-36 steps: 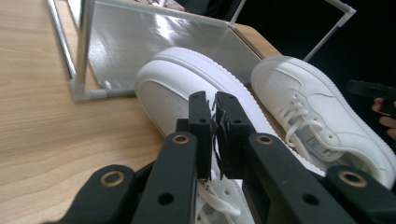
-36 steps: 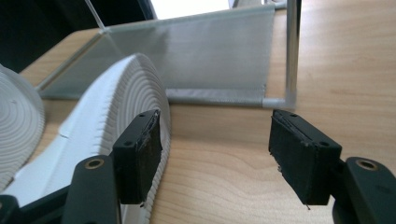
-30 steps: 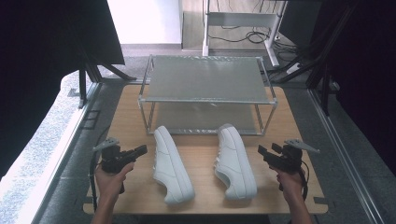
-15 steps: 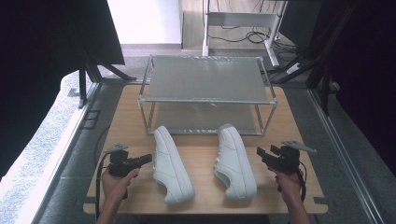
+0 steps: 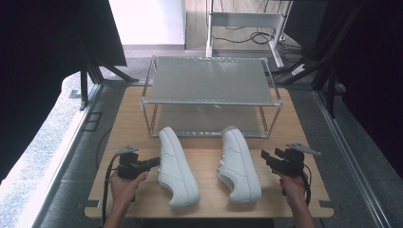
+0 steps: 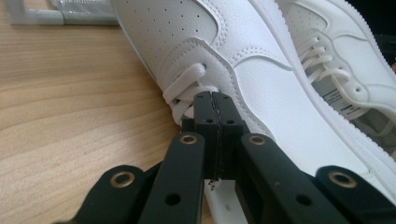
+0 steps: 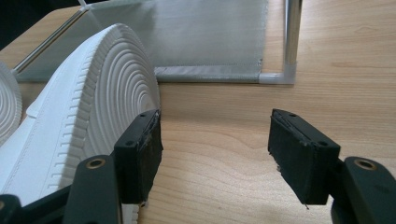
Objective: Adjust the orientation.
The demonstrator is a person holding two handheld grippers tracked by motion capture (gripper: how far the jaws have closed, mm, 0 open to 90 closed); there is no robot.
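While both shoes lie tipped on their sides on the wooden surface [image 5: 209, 156] in front of the wire shelf [image 5: 211, 78], each hand waits beside one. The left shoe [image 5: 177, 166] sits at about seven o'clock from the shelf, the right shoe [image 5: 240, 164] at about five o'clock, soles towards the right. The left gripper [image 6: 212, 100] has its fingers pressed together with nothing between them, tips right at the laces [image 6: 187, 86] of the left shoe. The right gripper [image 7: 215, 144] stands wide open and empty, one finger close beside the ribbed sole [image 7: 112, 88] of the right shoe. These look light, with soft leather-like uppers that would dent, and firm rubber soles. The smooth side may slip; a pinch at the heel collar or across the sole edge should hold better.
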